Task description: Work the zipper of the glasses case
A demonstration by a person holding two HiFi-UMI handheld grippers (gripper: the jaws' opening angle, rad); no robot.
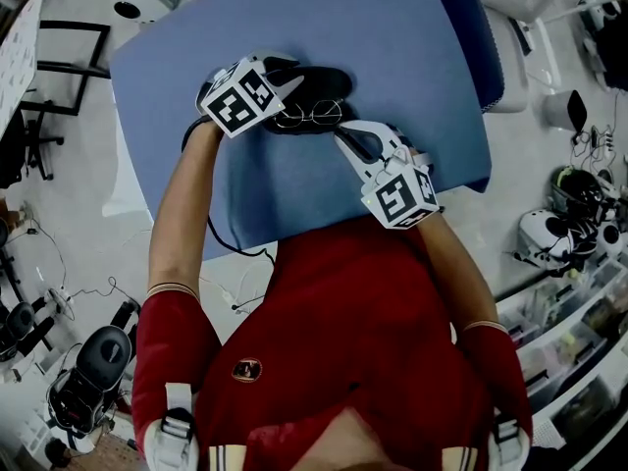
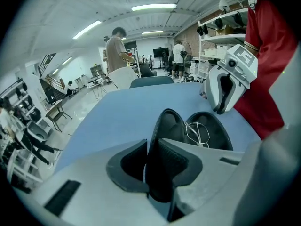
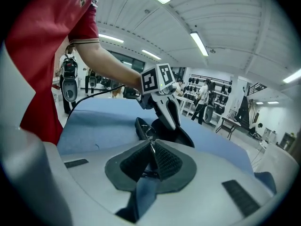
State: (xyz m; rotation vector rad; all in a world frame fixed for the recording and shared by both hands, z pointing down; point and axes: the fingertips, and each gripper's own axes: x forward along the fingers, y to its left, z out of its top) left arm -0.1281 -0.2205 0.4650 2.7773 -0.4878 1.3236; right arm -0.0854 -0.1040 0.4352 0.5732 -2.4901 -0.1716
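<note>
Black case [image 1: 319,84] lies open on the blue table [image 1: 392,47], long axis left to right, glasses [image 1: 309,116] inside. Its left end wall is clamped in the left gripper [image 2: 151,147]. At the near right rim the right gripper [image 3: 151,147] is closed on what looks like the zipper pull [image 3: 150,136], so closing probably means drawing it leftward along the rim.

Blue table [image 1: 324,27], pale floor [image 1: 83,180], ceiling strip lights [image 2: 153,6], wall shelving [image 2: 221,37], people [image 2: 115,51] beyond.
</note>
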